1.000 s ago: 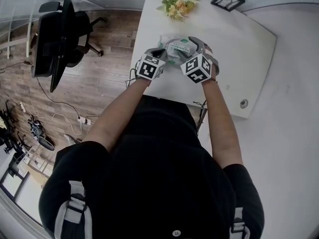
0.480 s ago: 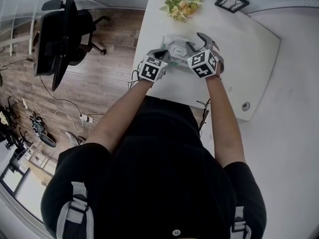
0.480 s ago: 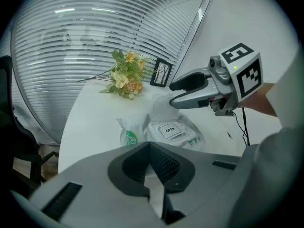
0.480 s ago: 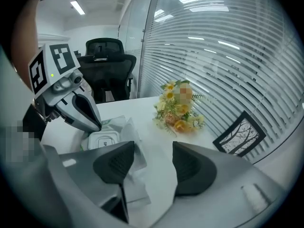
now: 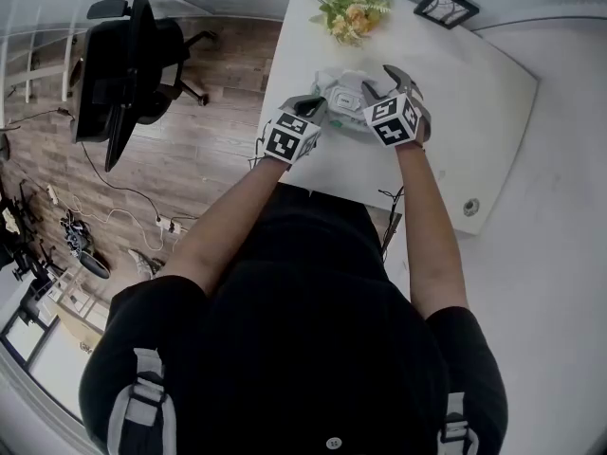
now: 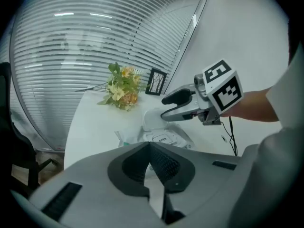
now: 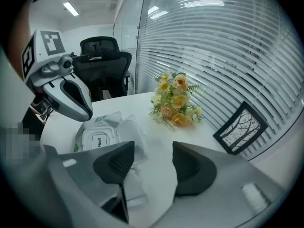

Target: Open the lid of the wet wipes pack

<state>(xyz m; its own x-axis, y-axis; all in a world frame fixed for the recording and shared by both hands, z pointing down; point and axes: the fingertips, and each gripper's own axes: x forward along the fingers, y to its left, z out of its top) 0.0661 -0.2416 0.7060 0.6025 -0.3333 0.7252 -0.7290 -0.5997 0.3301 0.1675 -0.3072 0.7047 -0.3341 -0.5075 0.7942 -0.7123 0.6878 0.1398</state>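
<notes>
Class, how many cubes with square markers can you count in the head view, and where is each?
2. The left cube sits over the near edge of the table, left of the wet wipes pack; the right cube sits right of it. None seems hidden.

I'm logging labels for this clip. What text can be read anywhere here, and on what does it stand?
"OPEN": on the sticker of the wet wipes pack.
Green print at the pack's edge: too small to read.
Nothing else readable.

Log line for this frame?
wet wipes pack lid: open | left gripper: shut | right gripper: just closing, jaws apart, lid between
</notes>
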